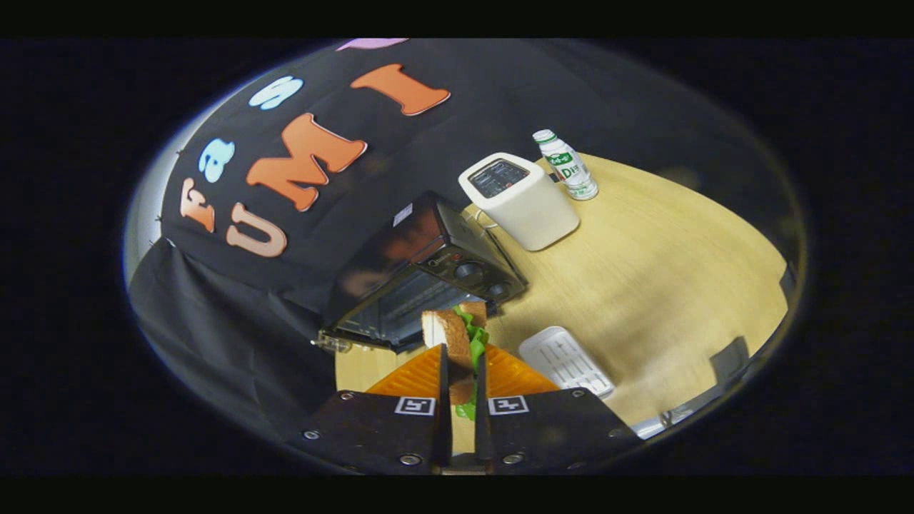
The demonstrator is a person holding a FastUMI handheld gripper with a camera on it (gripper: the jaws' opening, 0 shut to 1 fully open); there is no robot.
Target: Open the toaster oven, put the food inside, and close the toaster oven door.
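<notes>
The gripper (463,371) is tilted and raised above the worktop (643,285), its fingers pinching a sandwich (457,335) (lettuce showing at the edge). Just beyond stands the toaster oven (421,278), door open.

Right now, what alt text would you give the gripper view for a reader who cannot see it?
The gripper is shut on a sandwich, held just in front of a black toaster oven whose door is open. On the wooden table beyond stand a white toaster and a small bottle; a white tray lies nearby.
</notes>
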